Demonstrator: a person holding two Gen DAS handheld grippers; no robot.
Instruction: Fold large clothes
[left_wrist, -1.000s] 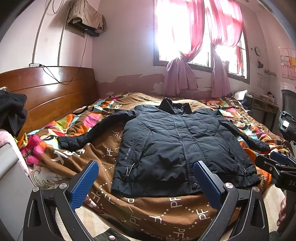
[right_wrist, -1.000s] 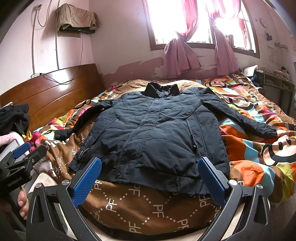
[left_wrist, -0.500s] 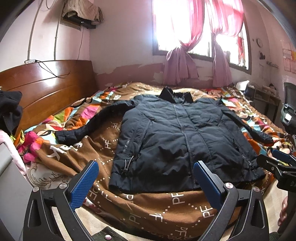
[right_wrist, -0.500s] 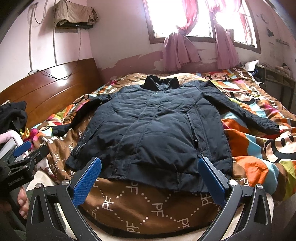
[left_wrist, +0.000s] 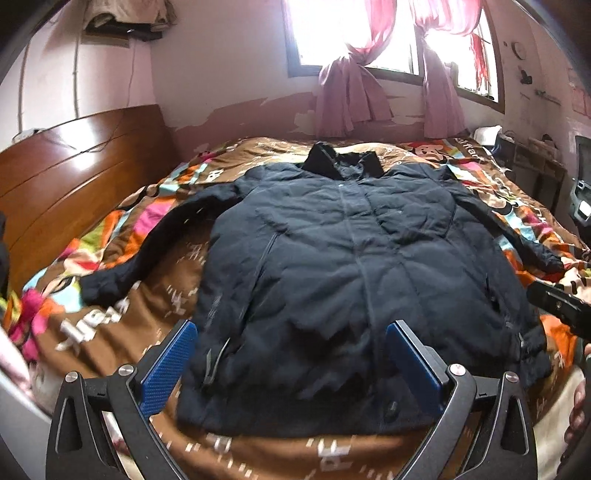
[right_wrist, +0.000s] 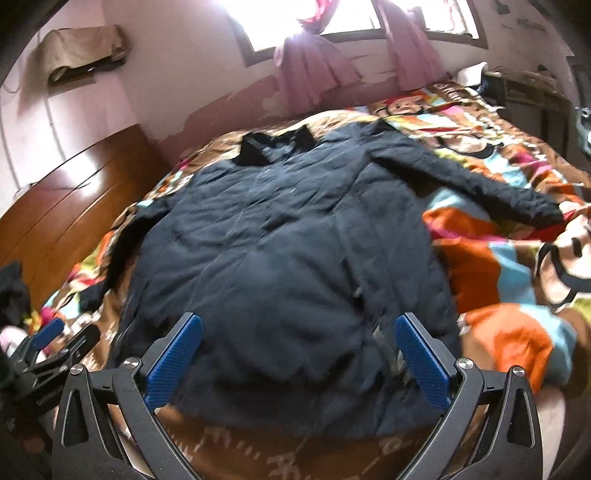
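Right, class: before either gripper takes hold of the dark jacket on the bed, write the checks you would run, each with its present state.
1. Left gripper open, nothing between its fingers: ok.
2. Right gripper open and empty: ok.
3. Jacket lies flat, front up, collar far: ok.
4. Both sleeves spread out to the sides: ok.
5. Hem within the grippers' reach: ok, it lies just ahead of both.
6. Front fully fastened: cannot tell, pictures blurred.
7. Blanket smooth beneath: not ok, rumpled.
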